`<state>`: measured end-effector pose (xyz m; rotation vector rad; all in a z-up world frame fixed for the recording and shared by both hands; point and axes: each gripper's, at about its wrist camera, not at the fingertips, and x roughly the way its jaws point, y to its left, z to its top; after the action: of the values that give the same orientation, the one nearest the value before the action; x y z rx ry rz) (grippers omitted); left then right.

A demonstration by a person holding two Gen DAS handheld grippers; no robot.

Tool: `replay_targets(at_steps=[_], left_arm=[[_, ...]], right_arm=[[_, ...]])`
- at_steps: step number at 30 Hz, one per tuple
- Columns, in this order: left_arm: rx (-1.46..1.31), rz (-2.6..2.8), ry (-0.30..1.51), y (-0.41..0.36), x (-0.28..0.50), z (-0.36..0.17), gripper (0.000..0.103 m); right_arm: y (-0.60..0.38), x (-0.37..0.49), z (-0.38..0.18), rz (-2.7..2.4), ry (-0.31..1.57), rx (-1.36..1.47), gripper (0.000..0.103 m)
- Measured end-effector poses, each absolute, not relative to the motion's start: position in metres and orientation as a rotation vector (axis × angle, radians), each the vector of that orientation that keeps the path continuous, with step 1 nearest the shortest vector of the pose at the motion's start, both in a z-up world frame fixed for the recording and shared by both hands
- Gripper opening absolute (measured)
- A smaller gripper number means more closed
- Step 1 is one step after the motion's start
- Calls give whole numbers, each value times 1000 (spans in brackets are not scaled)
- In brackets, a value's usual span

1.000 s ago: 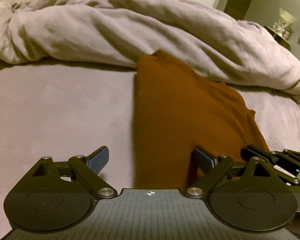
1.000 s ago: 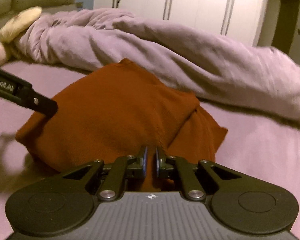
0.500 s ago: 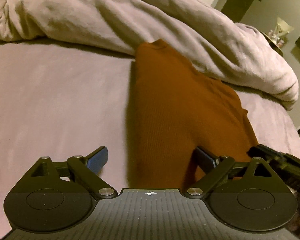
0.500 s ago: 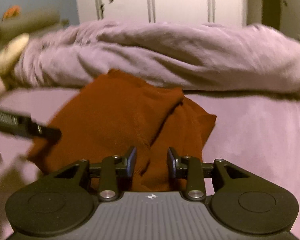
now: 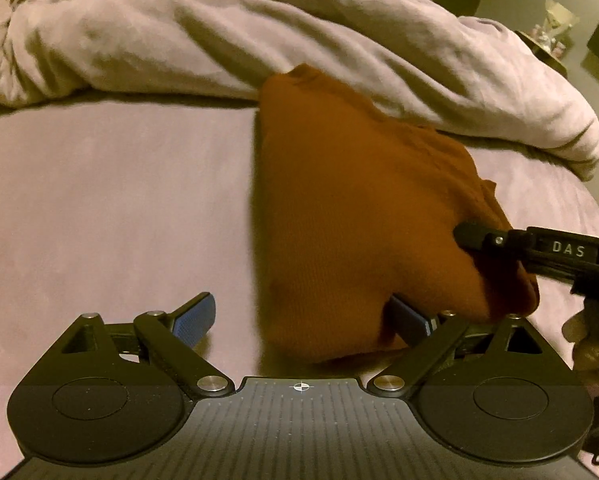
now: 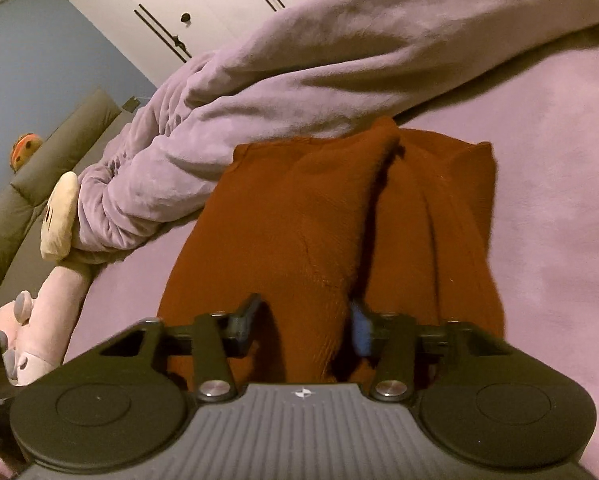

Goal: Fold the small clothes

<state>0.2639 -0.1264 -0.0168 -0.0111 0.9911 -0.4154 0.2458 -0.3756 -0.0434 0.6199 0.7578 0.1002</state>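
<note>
Now the left gripper (image 5: pixel 301 320) stands wide apart at the near edge of the rust-brown knitted garment (image 5: pixel 351 216), which lies half-folded on the mauve bed sheet (image 5: pixel 99 208) against the rumpled lilac duvet (image 5: pixel 219 40). To its right, the right gripper (image 6: pixel 305 320) is spread too, straddling the raised fold, likely to pinch it.

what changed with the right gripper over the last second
The right gripper was shut on the brown garment a second ago; its jaws have opened and it has tilted. The left gripper stays open at the garment's near edge, and the garment still lies beside the duvet.
</note>
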Motion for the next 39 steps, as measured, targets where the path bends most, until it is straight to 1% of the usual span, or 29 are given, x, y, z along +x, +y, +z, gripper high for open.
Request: replay_targets(at_steps=[2, 5, 8, 10, 12, 13, 15, 16, 17, 19, 21, 24, 26, 28, 30, 32, 33, 34, 36, 37, 39], left_arm=[[-3, -415, 983, -128, 265, -11, 97], [-1, -409, 957, -131, 266, -1, 97], [4, -426, 942, -138, 268, 3, 97], [17, -432, 959, -146, 271, -3, 99], [43, -443, 988, -155, 274, -13, 102], [60, -443, 1006, -159, 277, -23, 102], [35, -441, 1040, -160, 280, -33, 102], [12, -444, 1043, -156, 280, -32, 102], [-2, -452, 1036, -153, 280, -29, 102], [-27, -458, 1006, -144, 281, -20, 101], [-74, -459, 982, -139, 286, -13, 101], [-148, -448, 985, -139, 302, -11, 101], [-171, -473, 1000, -142, 311, -18, 101], [-182, -485, 1041, -143, 317, -28, 101], [-237, -534, 1093, -142, 323, -39, 101], [-279, -563, 1116, -140, 330, -45, 101], [-292, -574, 1118, -139, 334, -48, 102], [-303, -577, 1119, -138, 337, -50, 102], [-351, -598, 1134, -139, 344, -58, 102], [-372, -604, 1153, -140, 347, -64, 103], [-378, -612, 1152, -144, 352, -69, 103]], right_arm=[[-371, 246, -36, 71, 745, 541, 14], [-356, 237, -16, 21, 695, 318, 13], [-352, 226, -4, -51, 649, 187, 13], [-352, 221, -5, -80, 646, 111, 13], [-352, 220, -18, -123, 679, 60, 13], [-352, 221, -28, -134, 699, 38, 14], [-353, 226, -48, -146, 707, 30, 16], [-355, 227, -48, -145, 694, 38, 18], [-357, 228, -44, -143, 700, 54, 20], [-365, 224, -27, -134, 705, 111, 29], [-367, 215, -7, -149, 643, 112, 31], [-366, 213, 6, -149, 564, 96, 30], [-359, 221, 3, -108, 563, 88, 29], [-351, 232, -9, -66, 591, 57, 29], [-348, 250, -36, -97, 711, -8, 28], [-361, 251, -44, -107, 707, 48, 29], [-370, 249, -39, -105, 705, 114, 33], [-380, 246, -33, -119, 702, 178, 47], [-396, 240, -30, -142, 693, 247, 59], [-402, 239, -34, -142, 709, 269, 65], [-418, 246, -50, -92, 773, 407, 67]])
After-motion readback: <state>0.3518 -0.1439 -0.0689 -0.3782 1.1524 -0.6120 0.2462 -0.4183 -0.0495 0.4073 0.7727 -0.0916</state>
